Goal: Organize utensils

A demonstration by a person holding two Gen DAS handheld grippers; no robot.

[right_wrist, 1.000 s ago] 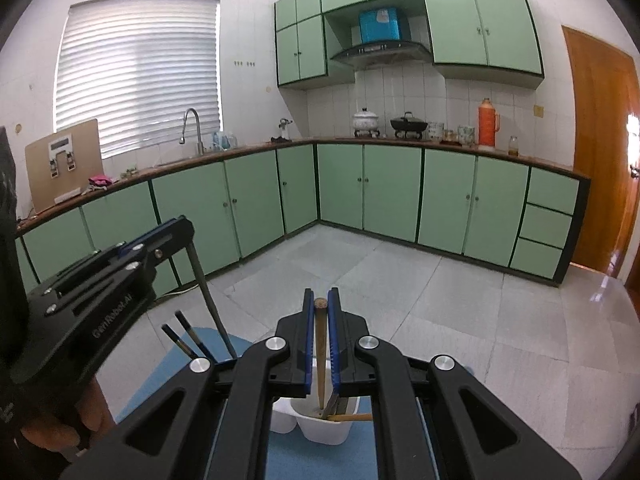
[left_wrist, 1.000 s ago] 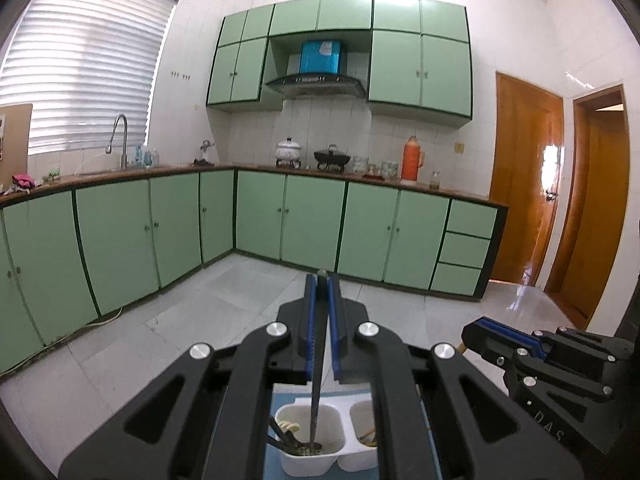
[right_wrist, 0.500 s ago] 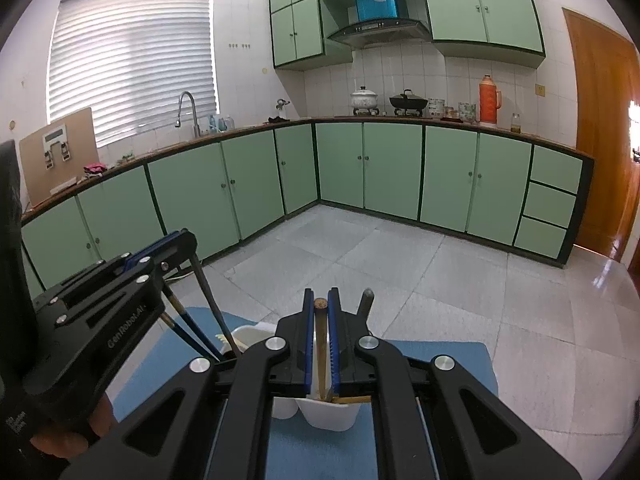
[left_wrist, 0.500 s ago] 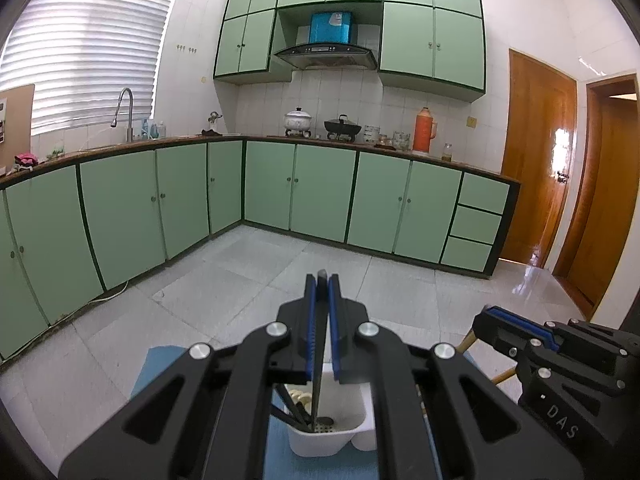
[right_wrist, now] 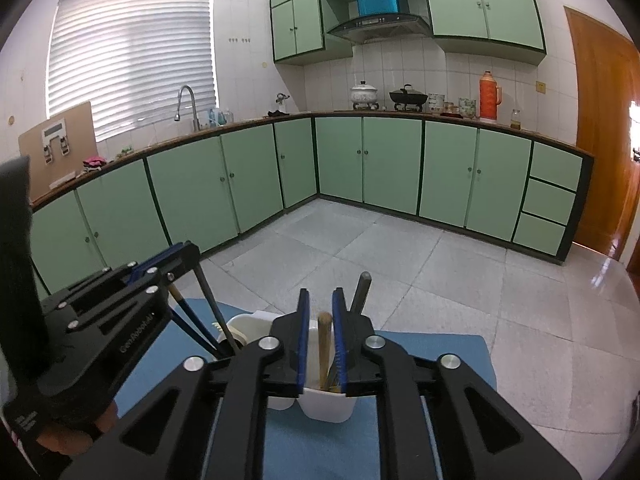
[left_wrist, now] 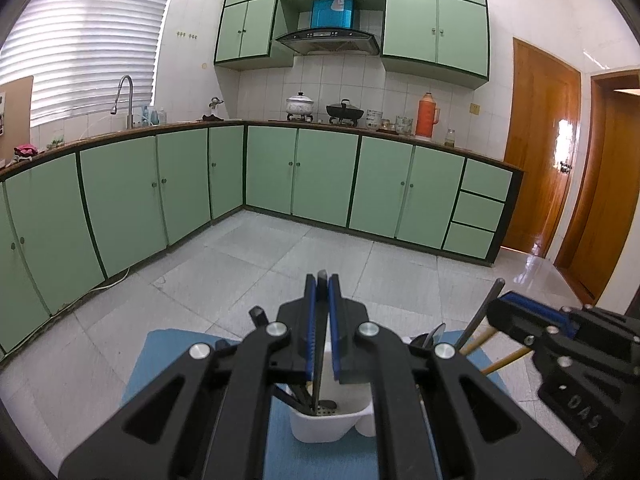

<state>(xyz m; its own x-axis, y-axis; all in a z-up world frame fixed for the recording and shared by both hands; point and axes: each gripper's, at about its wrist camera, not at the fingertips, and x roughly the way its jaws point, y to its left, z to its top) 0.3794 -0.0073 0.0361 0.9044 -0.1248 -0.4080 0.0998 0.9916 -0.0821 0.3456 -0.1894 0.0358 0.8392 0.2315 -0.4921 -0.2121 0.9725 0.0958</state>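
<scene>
Fingers of the left gripper (left_wrist: 322, 280) are clamped on a thin dark metal utensil handle (left_wrist: 318, 376) that runs straight down into the left compartment of a white plastic two-compartment utensil holder (left_wrist: 328, 426) — its perforated end sits among other dark utensils at the bottom. That holder stands on a blue mat (right_wrist: 436, 354) on the pale tiled worktop (right_wrist: 532, 320). Fingers of the right gripper (right_wrist: 320, 294) are opening, a light wooden handle (right_wrist: 324, 344) between them with gaps on both sides, standing in the holder's right compartment. Behind, green kitchen cabinets (right_wrist: 392, 160) line the wall.
</scene>
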